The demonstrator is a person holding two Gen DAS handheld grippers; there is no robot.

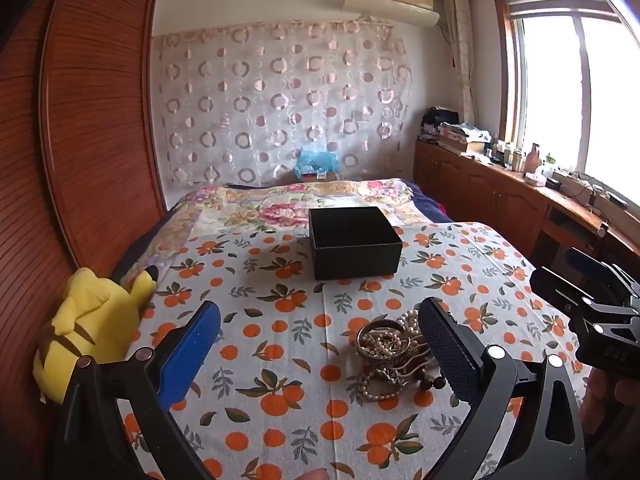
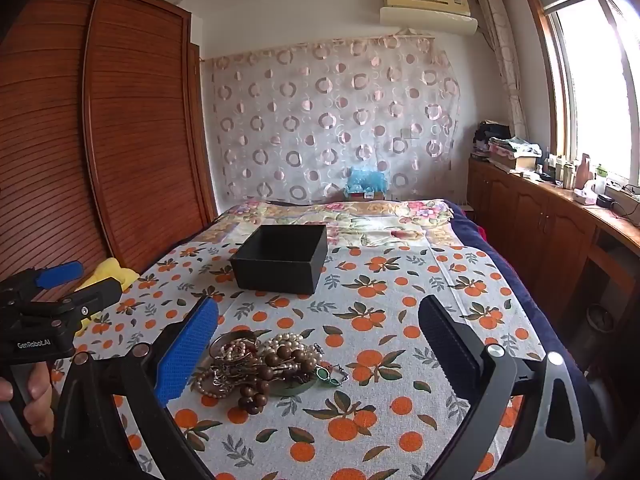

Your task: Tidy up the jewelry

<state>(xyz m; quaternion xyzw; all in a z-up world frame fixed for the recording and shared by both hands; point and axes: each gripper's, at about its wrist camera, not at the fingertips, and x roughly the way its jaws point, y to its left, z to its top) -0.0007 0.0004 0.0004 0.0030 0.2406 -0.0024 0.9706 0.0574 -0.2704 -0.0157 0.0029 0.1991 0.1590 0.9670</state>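
Observation:
A tangled pile of jewelry (image 1: 390, 354) lies on the orange-print cloth: pearl strands, brown wooden beads, a metal bangle. In the right wrist view the pile (image 2: 264, 364) also shows a small green pendant (image 2: 325, 373). An open black box (image 1: 352, 242) stands farther back on the bed, also seen in the right wrist view (image 2: 282, 258). My left gripper (image 1: 320, 344) is open and empty, the pile just inside its right finger. My right gripper (image 2: 318, 344) is open and empty, the pile near its left finger. Each gripper shows in the other's view (image 1: 592, 312) (image 2: 60, 284).
A yellow plush toy (image 1: 88, 328) lies at the bed's left edge by the wooden wardrobe (image 1: 80, 140). A floral quilt (image 1: 304, 200) covers the far half of the bed. A cluttered wooden counter (image 1: 520, 176) runs along the right under the window.

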